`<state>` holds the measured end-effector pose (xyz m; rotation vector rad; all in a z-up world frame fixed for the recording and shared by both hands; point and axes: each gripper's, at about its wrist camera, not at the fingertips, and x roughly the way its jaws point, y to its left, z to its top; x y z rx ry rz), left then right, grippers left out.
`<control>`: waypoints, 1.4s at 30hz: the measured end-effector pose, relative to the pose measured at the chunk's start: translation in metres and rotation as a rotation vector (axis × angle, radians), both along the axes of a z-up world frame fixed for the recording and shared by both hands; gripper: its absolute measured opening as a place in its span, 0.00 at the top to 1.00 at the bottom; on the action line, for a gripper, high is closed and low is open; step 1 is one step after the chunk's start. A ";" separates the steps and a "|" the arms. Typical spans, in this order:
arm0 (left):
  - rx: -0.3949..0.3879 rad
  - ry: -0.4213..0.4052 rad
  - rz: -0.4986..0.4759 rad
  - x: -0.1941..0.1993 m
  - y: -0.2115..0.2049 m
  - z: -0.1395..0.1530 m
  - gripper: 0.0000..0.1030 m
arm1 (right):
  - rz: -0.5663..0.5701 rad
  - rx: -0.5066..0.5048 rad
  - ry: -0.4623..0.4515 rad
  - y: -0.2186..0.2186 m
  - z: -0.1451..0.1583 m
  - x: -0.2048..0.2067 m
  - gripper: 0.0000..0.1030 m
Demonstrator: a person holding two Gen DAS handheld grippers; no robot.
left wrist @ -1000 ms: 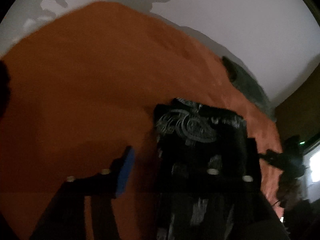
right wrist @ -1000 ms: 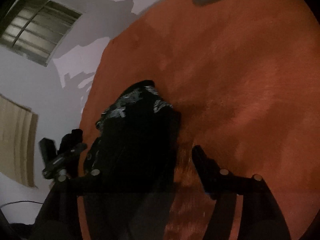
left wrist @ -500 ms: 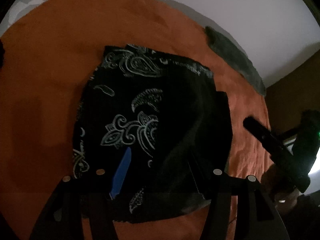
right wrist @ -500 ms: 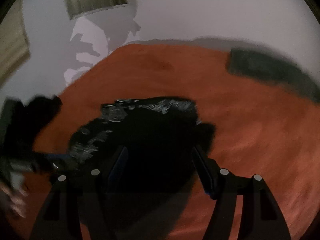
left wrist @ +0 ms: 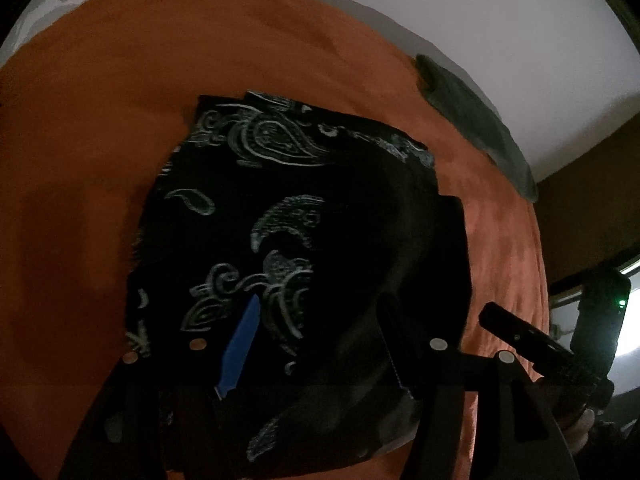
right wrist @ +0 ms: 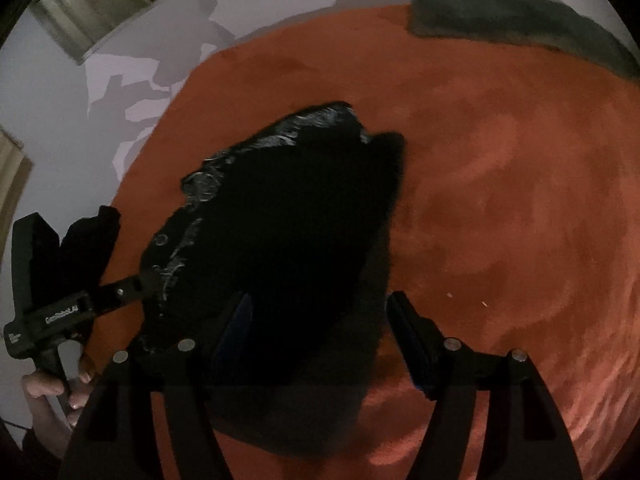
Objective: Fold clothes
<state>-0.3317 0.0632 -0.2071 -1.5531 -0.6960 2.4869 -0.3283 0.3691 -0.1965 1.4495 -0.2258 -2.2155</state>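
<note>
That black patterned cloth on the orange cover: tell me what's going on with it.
A person is folding clothes with a handheld gripper in each hand. The black paisley cloth lies spread on the orange cover. The left gripper and right gripper both hang open over its near edge, neither clamping it. A dark green cloth lies at the cover's far edge.

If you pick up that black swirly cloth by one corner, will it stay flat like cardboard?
Probably not. The black patterned cloth lies limp and rumpled on the orange bedspread, so it would likely droop. It looks thin, probably light, and may unfold when lifted.
</note>
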 end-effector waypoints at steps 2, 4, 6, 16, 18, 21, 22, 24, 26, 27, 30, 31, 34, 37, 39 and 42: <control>-0.009 0.002 -0.016 -0.002 0.007 0.000 0.39 | -0.008 0.006 -0.008 0.004 -0.005 -0.002 0.33; -0.019 0.003 -0.032 -0.004 0.013 -0.001 0.39 | -0.013 0.015 -0.010 0.007 -0.009 -0.003 0.33; -0.028 0.003 -0.043 -0.005 0.017 -0.001 0.39 | -0.013 0.020 -0.015 0.008 -0.011 -0.004 0.33; -0.010 -0.021 -0.043 -0.001 0.029 0.007 0.39 | -0.005 0.031 -0.050 0.008 -0.019 -0.006 0.32; -0.039 -0.007 -0.059 0.000 0.035 0.011 0.39 | -0.003 0.034 -0.056 0.008 -0.020 -0.007 0.32; -0.149 -0.003 -0.081 0.000 0.042 0.007 0.36 | 0.003 0.035 -0.062 0.007 -0.021 -0.008 0.32; -0.178 -0.017 -0.076 0.000 0.042 0.001 0.36 | 0.005 0.035 -0.061 0.007 -0.021 -0.008 0.32; -0.180 -0.030 -0.054 0.005 0.037 -0.011 0.36 | 0.007 0.035 -0.063 0.006 -0.022 -0.008 0.32; -0.174 -0.018 -0.057 0.010 0.036 -0.019 0.36 | 0.008 0.036 -0.064 0.005 -0.023 -0.009 0.32; -0.179 -0.007 -0.062 0.011 0.036 -0.022 0.36 | 0.009 0.034 -0.065 0.005 -0.024 -0.009 0.32; -0.239 0.011 -0.076 0.011 0.045 -0.026 0.36 | 0.024 -0.013 -0.058 0.005 -0.018 -0.012 0.32; -0.256 0.006 -0.067 0.010 0.048 -0.026 0.36 | 0.032 -0.039 -0.050 0.005 -0.013 -0.013 0.32; -0.260 0.029 -0.018 0.011 0.050 -0.014 0.36 | 0.050 -0.089 0.000 0.001 0.003 -0.013 0.30; -0.293 0.082 0.032 0.015 0.053 0.003 0.35 | 0.112 -0.068 0.053 -0.015 0.010 -0.006 0.26; -0.324 0.096 0.025 0.013 0.057 0.007 0.29 | 0.153 -0.032 0.076 -0.025 0.007 0.000 0.26; -0.379 0.035 0.037 0.010 0.055 -0.007 0.29 | 0.212 0.039 0.082 -0.036 -0.004 0.008 0.26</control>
